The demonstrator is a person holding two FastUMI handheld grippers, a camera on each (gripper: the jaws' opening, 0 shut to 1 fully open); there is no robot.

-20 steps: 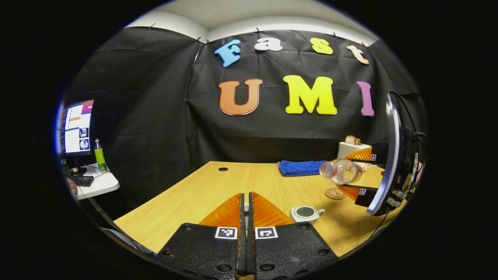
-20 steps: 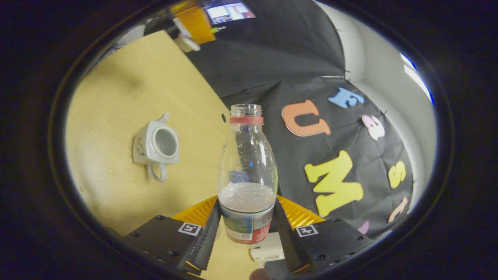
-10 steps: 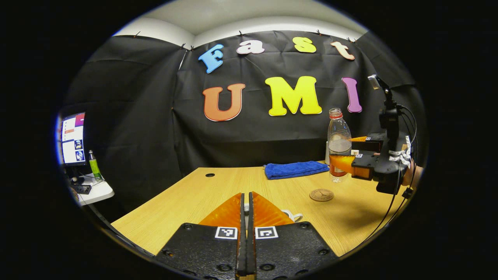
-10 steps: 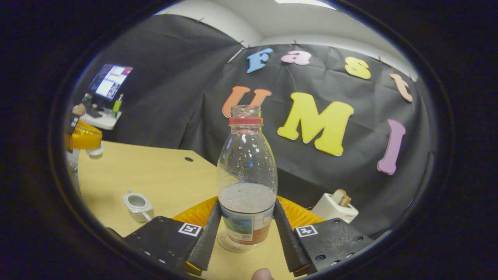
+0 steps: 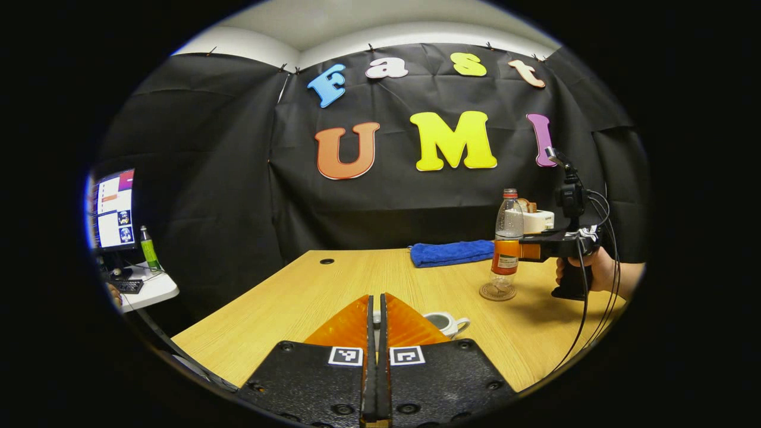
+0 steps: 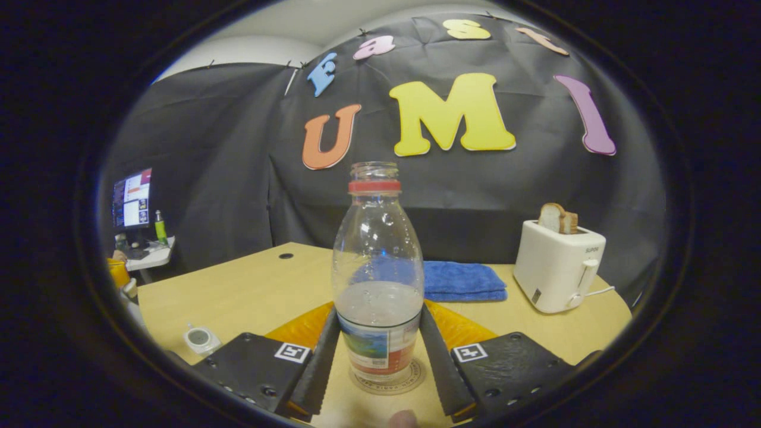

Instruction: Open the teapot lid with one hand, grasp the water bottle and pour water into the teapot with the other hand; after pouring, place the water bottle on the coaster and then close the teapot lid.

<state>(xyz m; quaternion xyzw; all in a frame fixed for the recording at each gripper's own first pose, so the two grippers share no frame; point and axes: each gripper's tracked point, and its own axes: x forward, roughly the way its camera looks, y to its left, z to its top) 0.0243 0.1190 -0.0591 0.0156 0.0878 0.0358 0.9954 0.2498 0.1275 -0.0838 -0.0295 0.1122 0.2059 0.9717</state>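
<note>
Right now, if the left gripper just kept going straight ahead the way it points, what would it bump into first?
Probably nothing on the table. The left gripper points past the teapot, which sits low to its right, toward the black booth wall. Depth is unclear.

Left gripper [image 5: 376,309]: bottom centre of the left gripper view, level, pointing forward, fingers pressed together with a small pale object pinched at the tips.

Right gripper [image 6: 376,351]: bottom centre of the right gripper view, upright, one finger against each side of the water bottle [image 6: 378,285]. At the right of the left gripper view it is level, its handle gripped by a hand [image 5: 597,270].
</note>
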